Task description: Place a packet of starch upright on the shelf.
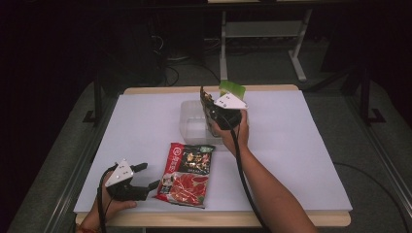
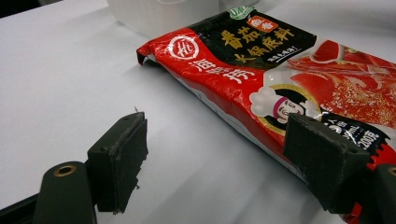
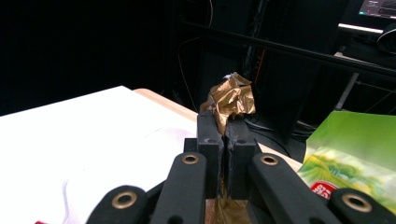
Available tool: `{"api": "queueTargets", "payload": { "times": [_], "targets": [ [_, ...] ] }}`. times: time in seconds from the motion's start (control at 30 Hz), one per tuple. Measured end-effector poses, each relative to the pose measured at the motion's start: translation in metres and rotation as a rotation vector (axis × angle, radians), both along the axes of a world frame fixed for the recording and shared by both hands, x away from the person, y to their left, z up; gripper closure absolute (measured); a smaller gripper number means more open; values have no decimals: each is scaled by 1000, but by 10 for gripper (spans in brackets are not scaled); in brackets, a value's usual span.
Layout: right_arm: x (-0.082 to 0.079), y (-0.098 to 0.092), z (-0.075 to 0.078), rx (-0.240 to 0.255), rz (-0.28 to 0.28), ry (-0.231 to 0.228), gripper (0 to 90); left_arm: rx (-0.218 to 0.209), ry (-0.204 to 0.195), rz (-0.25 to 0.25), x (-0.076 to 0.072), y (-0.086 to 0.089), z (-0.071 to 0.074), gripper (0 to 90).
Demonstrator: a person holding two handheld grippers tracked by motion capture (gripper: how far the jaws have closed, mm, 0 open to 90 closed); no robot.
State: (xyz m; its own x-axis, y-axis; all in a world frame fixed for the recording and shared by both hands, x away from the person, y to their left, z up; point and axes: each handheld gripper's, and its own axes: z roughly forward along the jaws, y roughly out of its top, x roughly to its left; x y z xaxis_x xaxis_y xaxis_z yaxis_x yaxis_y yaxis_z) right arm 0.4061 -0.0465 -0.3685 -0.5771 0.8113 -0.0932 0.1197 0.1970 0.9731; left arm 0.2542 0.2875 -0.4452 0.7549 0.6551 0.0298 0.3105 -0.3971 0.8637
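Counter [image 1: 301,160]: broad, flat, covered in a matte white sheet, pale wooden edge at near and far sides.

Clear plastic bin [image 1: 192,121]: shallow, rectangular, translucent walls, rounded corners; mid-counter, just beyond the red pouch.

Red sauce pouch [image 1: 187,174]: flat, glossy, crinkled film printed in red and black with a cartoon chef; lying near the front edge, top end close to the bin.

Green packet [image 1: 232,89]: glossy, leaf-green, propped at the far side of the bin, just behind the right gripper.

Right gripper [image 1: 206,99]: raised over the far right part of the bin, jaws pressed together on a gold foil wrapper [image 3: 231,98]. Wrapper thin, metallic, crumpled into an irregular wad above the pads, a strip of it showing below them as well.

Left gripper [image 1: 148,175]: resting low on the counter beside the pouch's left edge, jaws spread wide, nothing between them; right pad [image 2: 322,158] appearing to overlap the pouch edge, contact uncertain from this angle.

Step in hand, as judged: carrying the foil wrapper to the bin, with the pouch waiting its turn. Next move likely calls for lowering over the bin's open top and parting the jaws well inside the walls, since light foil may cling to a pad or drift outside. Pouch afterwards: slick and flat, probably best pinched at an edge.
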Motion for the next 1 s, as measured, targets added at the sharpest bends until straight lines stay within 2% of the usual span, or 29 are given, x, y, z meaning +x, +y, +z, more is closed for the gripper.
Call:
{"api": "queueTargets", "payload": {
  "times": [0.57,0.73,1.0],
  "targets": [
    [-13,-19,-6,33,7,12,826,0,6,14,1,0,-1,213],
    [-13,-24,-5,22,-9,13,753,-6,8,32,2,0,-1,194],
    [-14,-34,-4,37,10,29,656,-12,12,35,3,0,-1,190]
  ]
}}
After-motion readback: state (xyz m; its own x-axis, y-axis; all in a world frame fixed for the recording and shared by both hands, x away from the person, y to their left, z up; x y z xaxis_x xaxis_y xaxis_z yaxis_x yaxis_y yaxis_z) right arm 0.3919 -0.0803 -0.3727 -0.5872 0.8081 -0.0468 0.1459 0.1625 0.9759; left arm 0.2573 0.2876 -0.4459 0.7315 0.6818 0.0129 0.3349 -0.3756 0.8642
